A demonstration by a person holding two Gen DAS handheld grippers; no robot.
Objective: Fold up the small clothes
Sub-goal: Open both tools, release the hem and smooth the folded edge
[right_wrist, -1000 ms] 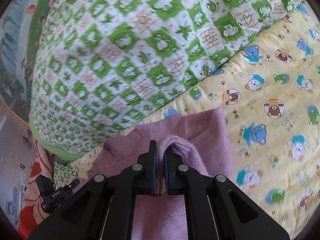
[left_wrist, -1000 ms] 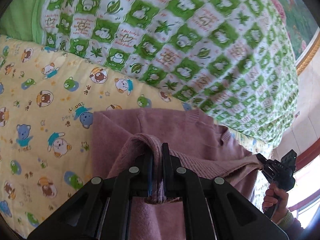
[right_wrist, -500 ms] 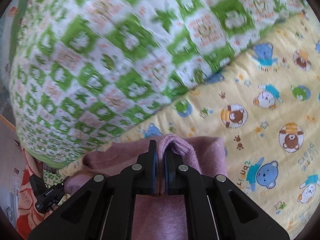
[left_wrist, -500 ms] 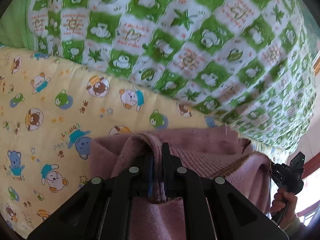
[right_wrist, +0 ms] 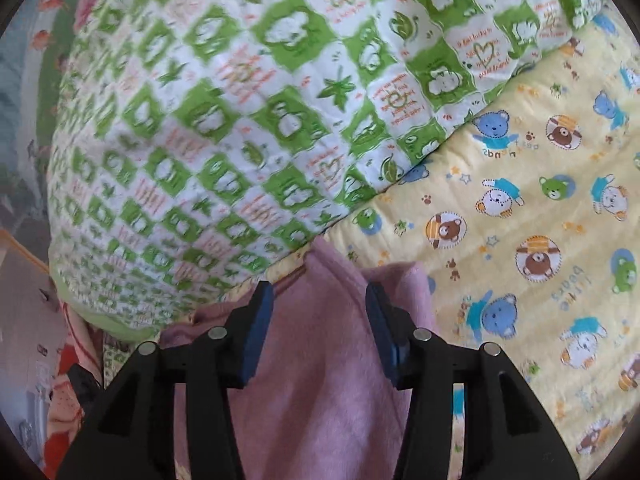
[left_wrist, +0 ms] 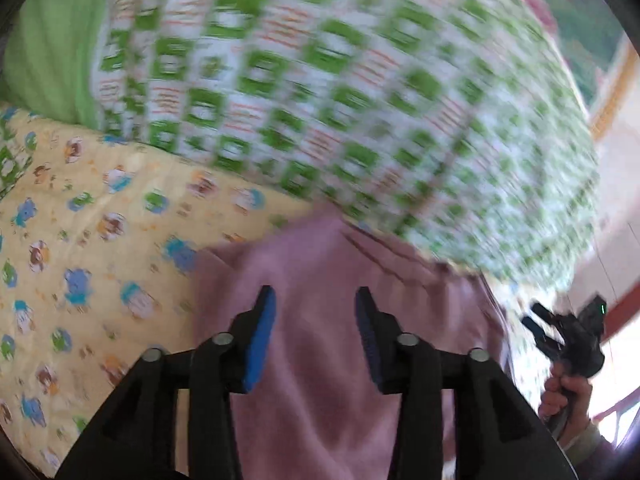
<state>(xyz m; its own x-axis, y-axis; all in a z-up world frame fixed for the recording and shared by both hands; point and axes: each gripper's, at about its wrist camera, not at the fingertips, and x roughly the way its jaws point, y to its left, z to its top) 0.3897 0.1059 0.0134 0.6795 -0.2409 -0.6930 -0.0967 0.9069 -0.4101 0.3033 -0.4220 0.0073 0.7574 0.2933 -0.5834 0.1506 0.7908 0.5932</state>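
Observation:
A mauve knit garment (left_wrist: 320,360) lies on the yellow bear-print sheet (left_wrist: 100,260); it also shows in the right wrist view (right_wrist: 320,380). My left gripper (left_wrist: 315,300) is open just above the garment, with nothing between its blue pads. My right gripper (right_wrist: 319,296) is open above the garment's far edge, also empty. The right gripper (left_wrist: 540,320) also shows in the left wrist view, held in a hand at the right edge. The left wrist view is motion-blurred.
A thick green-and-white checked quilt (right_wrist: 240,120) is bunched up just beyond the garment, and it also fills the top of the left wrist view (left_wrist: 340,100). The yellow sheet (right_wrist: 540,240) spreads to the right. The bed's edge and the floor (right_wrist: 24,320) lie at the left.
Both grippers were shut on folds of the mauve garment; both have opened and let it go. The garment now lies flat on the sheet.

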